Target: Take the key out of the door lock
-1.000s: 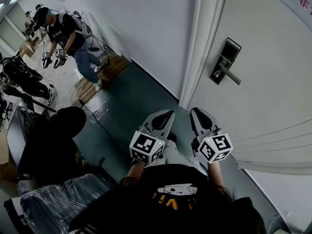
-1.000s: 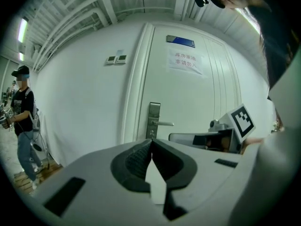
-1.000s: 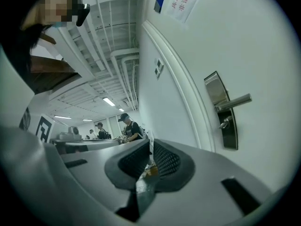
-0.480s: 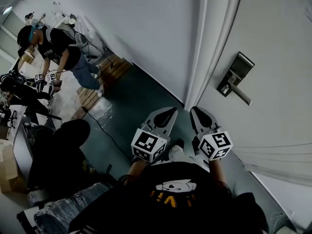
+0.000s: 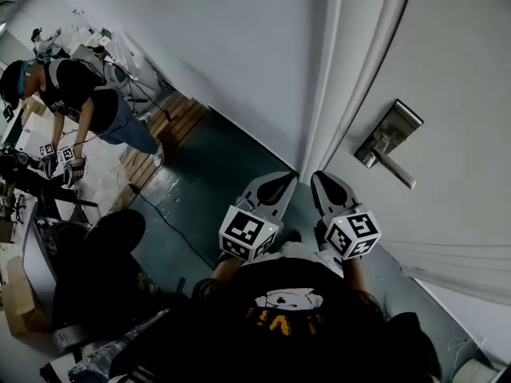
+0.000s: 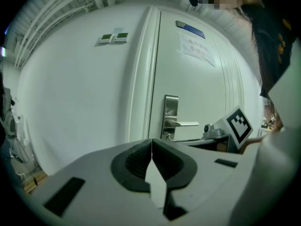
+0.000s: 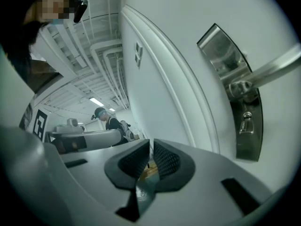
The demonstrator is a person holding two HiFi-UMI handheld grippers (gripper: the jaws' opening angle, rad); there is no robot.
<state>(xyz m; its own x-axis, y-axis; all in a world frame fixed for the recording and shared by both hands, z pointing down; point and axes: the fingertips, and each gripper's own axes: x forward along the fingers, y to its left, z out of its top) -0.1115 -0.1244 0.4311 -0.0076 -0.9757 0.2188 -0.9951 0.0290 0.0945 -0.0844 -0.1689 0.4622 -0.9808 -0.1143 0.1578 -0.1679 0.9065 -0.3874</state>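
Note:
A silver lock plate (image 5: 389,138) with a lever handle (image 5: 397,173) sits on the white door, up and to the right of both grippers in the head view. The right gripper view shows a small key (image 7: 246,122) in the keyhole under the handle (image 7: 270,69). In the left gripper view the lock plate (image 6: 170,117) stands well ahead. My left gripper (image 5: 285,180) and right gripper (image 5: 318,179) are held side by side in front of my chest. Both are shut and empty, short of the door. The left jaws (image 6: 151,144) and right jaws (image 7: 150,146) meet at the tips.
The door frame (image 5: 343,78) runs just ahead of the grippers. A person (image 5: 68,94) with grippers stands at the far left by a wooden pallet (image 5: 164,130). A black chair (image 5: 112,230) and a floor cable (image 5: 172,222) lie to my left. A paper notice (image 6: 197,48) hangs on the door.
The head view has swung, so the lock plate now sits lower, further right and larger. Both grippers stay shut and keep their place in front of me.

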